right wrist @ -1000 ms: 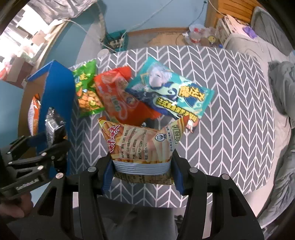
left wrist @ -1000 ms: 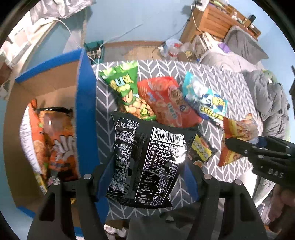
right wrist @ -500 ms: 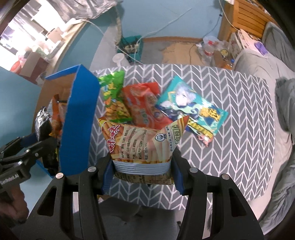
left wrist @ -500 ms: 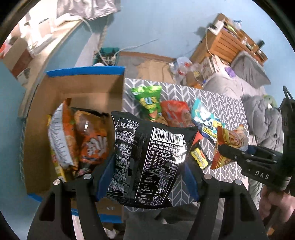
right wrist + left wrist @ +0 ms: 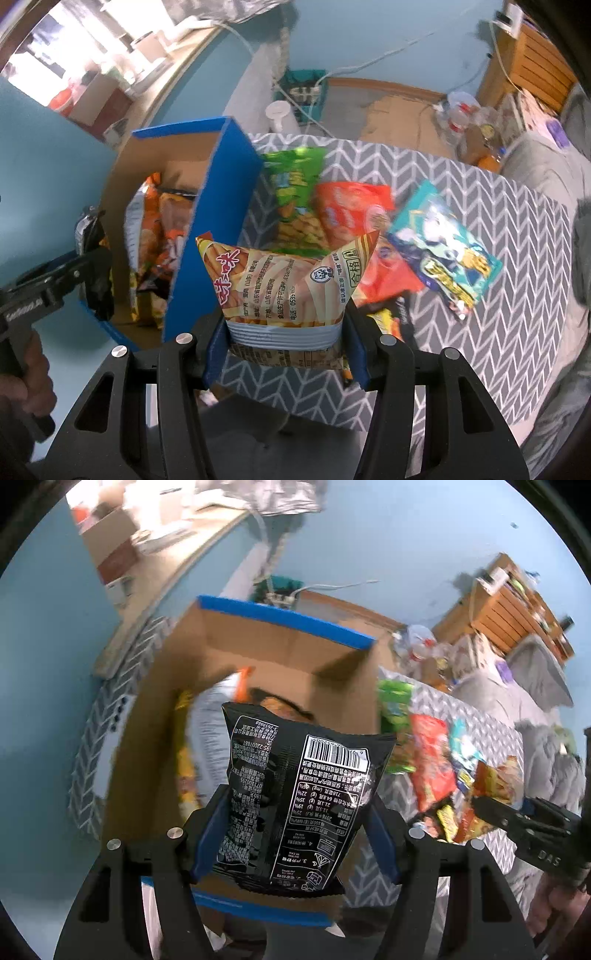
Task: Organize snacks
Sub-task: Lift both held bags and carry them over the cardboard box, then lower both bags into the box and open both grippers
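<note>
Black snack bag (image 5: 295,805), glossy foil, back panel showing: white barcode, small print, crimped top edge. Pinched at both sides by the blue pads of the left gripper (image 5: 295,834), hanging above the open cardboard box (image 5: 280,672).

Tan snack bag (image 5: 284,291), crinkled, with red characters and a pale ribbed seal band, squeezed between the pads of the right gripper (image 5: 286,347); hovering over the table edge just beside the box's blue outer wall (image 5: 218,221).

Against a second ago: both grips unchanged, same bags, same spread. Box then sat off to the left of the black bag; now directly behind and under it, interior in full view. Loose packets then lay behind the bag, now off to its right.

Box: brown corrugated inside, blue-edged rim, holding upright orange packets (image 5: 166,236) and a white-backed one (image 5: 210,731), blurred, print unreadable. Table (image 5: 498,332) covered in grey-and-white chevron cloth. Lying on it: green bag (image 5: 295,192), red-orange bag (image 5: 354,221), teal cartoon bag (image 5: 443,247), overlapping in a loose fan; possibly a small yellow packet (image 5: 384,317) beneath.
</note>
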